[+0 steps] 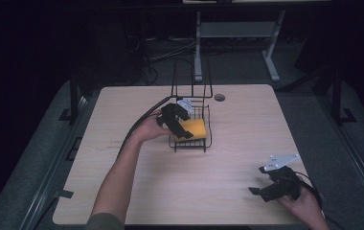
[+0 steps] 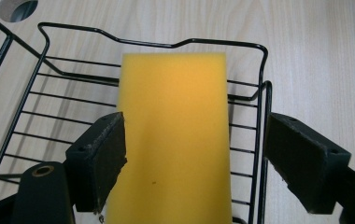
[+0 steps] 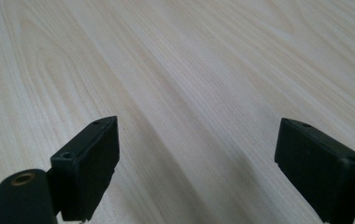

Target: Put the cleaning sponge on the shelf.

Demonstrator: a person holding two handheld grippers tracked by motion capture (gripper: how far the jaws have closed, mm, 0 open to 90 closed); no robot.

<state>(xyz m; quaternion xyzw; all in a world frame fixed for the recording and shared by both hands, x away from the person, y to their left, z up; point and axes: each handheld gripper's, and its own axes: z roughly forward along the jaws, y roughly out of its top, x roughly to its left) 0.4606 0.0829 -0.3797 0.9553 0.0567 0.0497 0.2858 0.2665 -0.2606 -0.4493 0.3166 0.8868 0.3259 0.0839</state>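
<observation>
The yellow rectangular foam sponge already lies in the black wire basket; the left gripper stands spread around it, so only withdrawing seems left. The right gripper is spread too.

The table is light wood w/ wavy grain lines, and it has round corners. A small round hole sits near the far edge, approx. in the middle. Past the table the room is v. dark. A grey metal stand is back there, w/ two legs going down to the floor. Dark cords lie in a mess on the floor beside it. Black metal bars stand at the table's left and right sides.
</observation>
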